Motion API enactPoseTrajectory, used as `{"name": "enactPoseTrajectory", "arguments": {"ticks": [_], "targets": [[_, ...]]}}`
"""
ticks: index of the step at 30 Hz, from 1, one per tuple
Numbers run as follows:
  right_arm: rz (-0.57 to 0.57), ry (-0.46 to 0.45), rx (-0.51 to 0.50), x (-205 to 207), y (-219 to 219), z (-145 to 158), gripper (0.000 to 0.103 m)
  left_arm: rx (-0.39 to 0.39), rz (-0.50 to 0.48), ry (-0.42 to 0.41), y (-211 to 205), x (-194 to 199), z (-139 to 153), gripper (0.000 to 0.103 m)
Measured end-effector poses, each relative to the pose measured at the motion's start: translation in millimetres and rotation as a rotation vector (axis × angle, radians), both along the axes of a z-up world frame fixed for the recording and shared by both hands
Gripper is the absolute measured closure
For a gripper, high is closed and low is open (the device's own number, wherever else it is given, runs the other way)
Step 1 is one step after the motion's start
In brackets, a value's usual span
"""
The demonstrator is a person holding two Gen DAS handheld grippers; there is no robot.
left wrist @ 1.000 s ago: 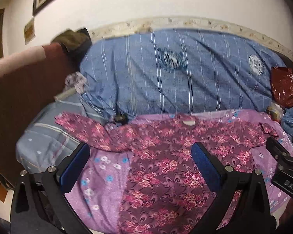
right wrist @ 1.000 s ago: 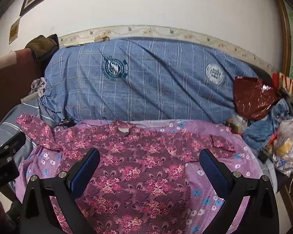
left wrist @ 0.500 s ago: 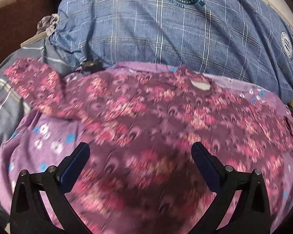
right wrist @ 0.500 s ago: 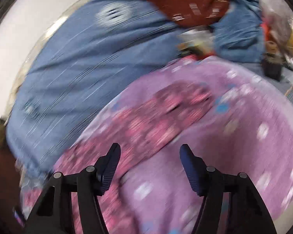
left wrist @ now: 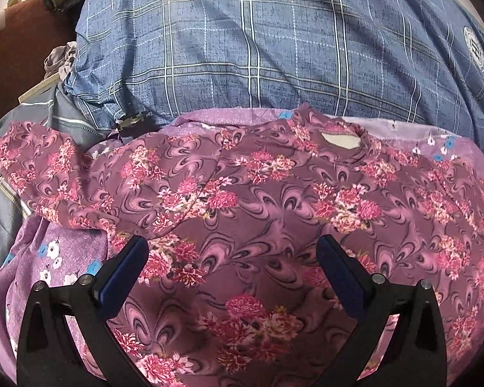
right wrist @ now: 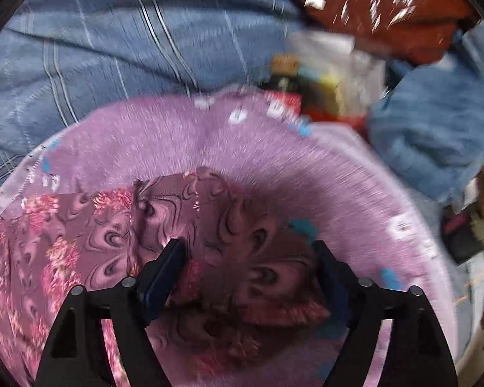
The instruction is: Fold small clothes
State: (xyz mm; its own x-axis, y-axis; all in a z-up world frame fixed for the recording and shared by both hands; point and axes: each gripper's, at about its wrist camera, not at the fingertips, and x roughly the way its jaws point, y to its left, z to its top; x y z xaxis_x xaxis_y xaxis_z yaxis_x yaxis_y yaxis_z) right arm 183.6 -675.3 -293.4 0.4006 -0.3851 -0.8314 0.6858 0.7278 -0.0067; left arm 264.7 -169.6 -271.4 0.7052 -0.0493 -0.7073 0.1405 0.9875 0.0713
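Note:
A maroon floral shirt [left wrist: 274, 200] lies spread flat, neck away from me, on a lilac flowered sheet [left wrist: 58, 258]. Its left sleeve [left wrist: 38, 167] reaches out over a grey striped cloth. My left gripper [left wrist: 232, 258] is open and empty, low over the shirt's body below the left shoulder. In the right wrist view the shirt's right sleeve end [right wrist: 242, 258] lies between the fingers of my right gripper [right wrist: 248, 254]. That gripper is open and close down over the sleeve. The view is blurred.
A big blue checked pillow [left wrist: 274, 48] lies behind the shirt. A brown sofa arm [left wrist: 9, 51] is at the left. At the right of the sheet [right wrist: 274, 135] are a red foil bag [right wrist: 387, 9], blue denim [right wrist: 435, 129] and small packets [right wrist: 306, 80].
Both grippers have dropped from a high view of the bed to close over the shirt. The right one swung right onto the sleeve end. Its jaws have narrowed somewhat.

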Motion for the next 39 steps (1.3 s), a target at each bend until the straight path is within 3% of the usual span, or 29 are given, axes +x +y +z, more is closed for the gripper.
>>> {"name": "enactPoseTrajectory", "arguments": {"ticks": [1, 2, 3, 7, 12, 16, 20, 22, 25, 26, 27, 28, 30, 35, 37, 39], "targets": [[-0.006, -0.047, 0.015, -3.1, 0.5, 3.4, 0.051, 0.005, 0.0, -0.002, 0.6, -0.3, 0.2, 0.0], [-0.009, -0.069, 0.027, -4.4, 0.6, 6.6, 0.078, 0.007, 0.001, -0.005, 1.2, -0.7, 0.7, 0.0], [-0.021, -0.089, 0.045, -8.2, 1.9, 13.7, 0.082, 0.006, 0.005, -0.012, 2.9, -1.3, 2.6, 0.0], [0.026, -0.195, 0.131, -21.8, 17.7, 48.8, 0.085, -0.022, 0.014, -0.035, 15.0, -6.2, 14.0, 0.0], [0.169, -0.431, 0.35, -24.1, 70.0, 115.7, 0.085, -0.047, 0.059, -0.089, 49.3, -14.4, 33.9, 0.0], [0.328, -0.587, 0.553, 3.0, 144.9, 154.2, 0.085, -0.094, 0.136, -0.101, 95.6, -15.5, 42.2, 0.0], [0.438, -0.662, 0.689, 40.9, 231.9, 157.1, 0.085, -0.139, 0.222, -0.084, 142.3, -10.8, 41.1, 0.0], [0.474, -0.646, 0.723, 65.5, 281.9, 144.6, 0.084, -0.164, 0.28, -0.073, 170.7, -7.8, 38.2, 0.0], [0.464, -0.503, 0.697, 104.6, 353.3, 106.5, 0.06, -0.189, 0.345, -0.053, 199.5, -1.5, 33.5, 0.0], [0.474, -0.432, 0.672, 117.5, 376.0, 91.4, 0.043, -0.198, 0.364, -0.047, 208.4, 0.6, 32.7, 0.0], [0.485, -0.354, 0.651, 127.3, 394.2, 75.4, 0.041, -0.208, 0.385, -0.04, 217.4, 3.0, 31.8, 0.0], [0.497, -0.276, 0.639, 134.4, 409.8, 58.7, 0.041, -0.222, 0.401, -0.036, 223.9, 4.4, 31.5, 0.0], [0.528, -0.223, 0.648, 134.5, 420.3, 38.1, 0.041, -0.263, 0.422, -0.033, 234.2, 7.0, 31.3, 0.0], [0.489, -0.249, 0.47, 103.5, 400.4, 40.3, 0.041, -0.301, 0.394, -0.029, 221.1, 18.8, 33.8, 0.0], [0.48, -0.255, 0.393, 86.9, 387.9, 42.5, 0.043, -0.276, 0.356, -0.029, 204.0, 25.2, 36.3, 0.0], [0.493, -0.206, 0.33, 81.0, 379.0, 36.6, 0.048, -0.211, 0.354, -0.02, 188.4, 30.3, 36.9, 0.0]]}}
